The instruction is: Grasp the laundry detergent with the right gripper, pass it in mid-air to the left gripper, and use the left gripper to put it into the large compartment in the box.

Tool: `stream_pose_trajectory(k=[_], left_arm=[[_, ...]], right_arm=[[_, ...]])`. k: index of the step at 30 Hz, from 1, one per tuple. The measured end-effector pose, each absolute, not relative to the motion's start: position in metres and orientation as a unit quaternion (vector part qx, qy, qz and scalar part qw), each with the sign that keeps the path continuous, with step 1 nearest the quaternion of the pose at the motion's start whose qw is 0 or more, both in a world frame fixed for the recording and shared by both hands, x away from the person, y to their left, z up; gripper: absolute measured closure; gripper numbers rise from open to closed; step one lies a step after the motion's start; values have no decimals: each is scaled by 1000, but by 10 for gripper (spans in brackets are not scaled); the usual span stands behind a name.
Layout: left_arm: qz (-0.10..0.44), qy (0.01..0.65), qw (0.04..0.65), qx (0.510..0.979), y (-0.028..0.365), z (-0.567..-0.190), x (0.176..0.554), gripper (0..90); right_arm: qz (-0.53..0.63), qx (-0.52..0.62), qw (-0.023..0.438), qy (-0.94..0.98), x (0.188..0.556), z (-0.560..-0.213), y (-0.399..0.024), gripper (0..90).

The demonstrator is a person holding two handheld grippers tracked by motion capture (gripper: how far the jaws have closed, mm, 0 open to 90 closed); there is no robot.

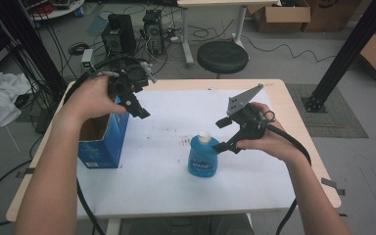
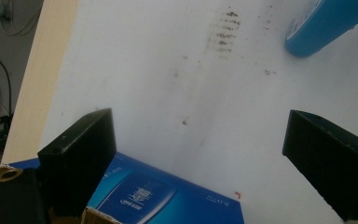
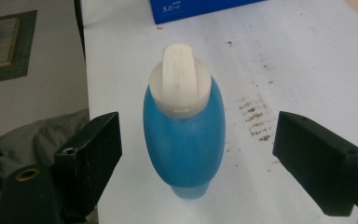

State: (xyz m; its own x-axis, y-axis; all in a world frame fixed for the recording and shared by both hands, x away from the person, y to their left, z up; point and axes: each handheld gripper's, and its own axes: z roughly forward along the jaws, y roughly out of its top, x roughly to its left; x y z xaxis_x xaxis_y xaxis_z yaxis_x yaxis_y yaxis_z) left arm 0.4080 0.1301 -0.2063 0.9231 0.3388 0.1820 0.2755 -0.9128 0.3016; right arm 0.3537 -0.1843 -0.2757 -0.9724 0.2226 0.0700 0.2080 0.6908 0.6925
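Right tongs (image 1: 227, 133) spread wide, holding nothing, and in the right gripper view I see the jaws flanking the blue plastic bottle with the white flip cap (image 3: 184, 135), apart from it on both sides. Left tongs (image 1: 138, 104) also spread and empty, raised over the open blue cardboard box (image 1: 100, 139) at the left of the table (image 1: 293, 127).

Bottle stands upright on the white sheet (image 1: 166, 176) covering the table, near the middle, just beside my right hand (image 1: 267, 139).

Handling, my guess: smooth rounded plastic, likely slippery, walls probably give a bit under squeeze. Weight depends on fill, and I can't tell the fill level through the opaque blue. Body is widest at mid-height and tapers toward the cap, so I'd take it across the widest belly, below the shoulder, not on the cap. It could tip if one jaw touches first.

Hard to make out: label print is too blurry to read; inside of the box is partly hidden by my left forearm; the bottle's base is hidden from the right gripper view. Brown specks (image 2: 223, 32) on the sheet, unclear what.
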Motion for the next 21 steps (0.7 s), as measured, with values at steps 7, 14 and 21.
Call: stream_pose_trajectory(k=[7, 14, 21], left_arm=[[117, 159, 132, 971, 129, -208, 408, 99], [117, 157, 130, 972, 127, -209, 407, 98], [116, 156, 132, 972, 126, -211, 407, 98]], right_arm=[[381, 123, 11, 916, 350, -296, -187, 157], [388, 126, 11, 913, 348, -316, -184, 159], [391, 128, 13, 911, 348, -331, -178, 161]])
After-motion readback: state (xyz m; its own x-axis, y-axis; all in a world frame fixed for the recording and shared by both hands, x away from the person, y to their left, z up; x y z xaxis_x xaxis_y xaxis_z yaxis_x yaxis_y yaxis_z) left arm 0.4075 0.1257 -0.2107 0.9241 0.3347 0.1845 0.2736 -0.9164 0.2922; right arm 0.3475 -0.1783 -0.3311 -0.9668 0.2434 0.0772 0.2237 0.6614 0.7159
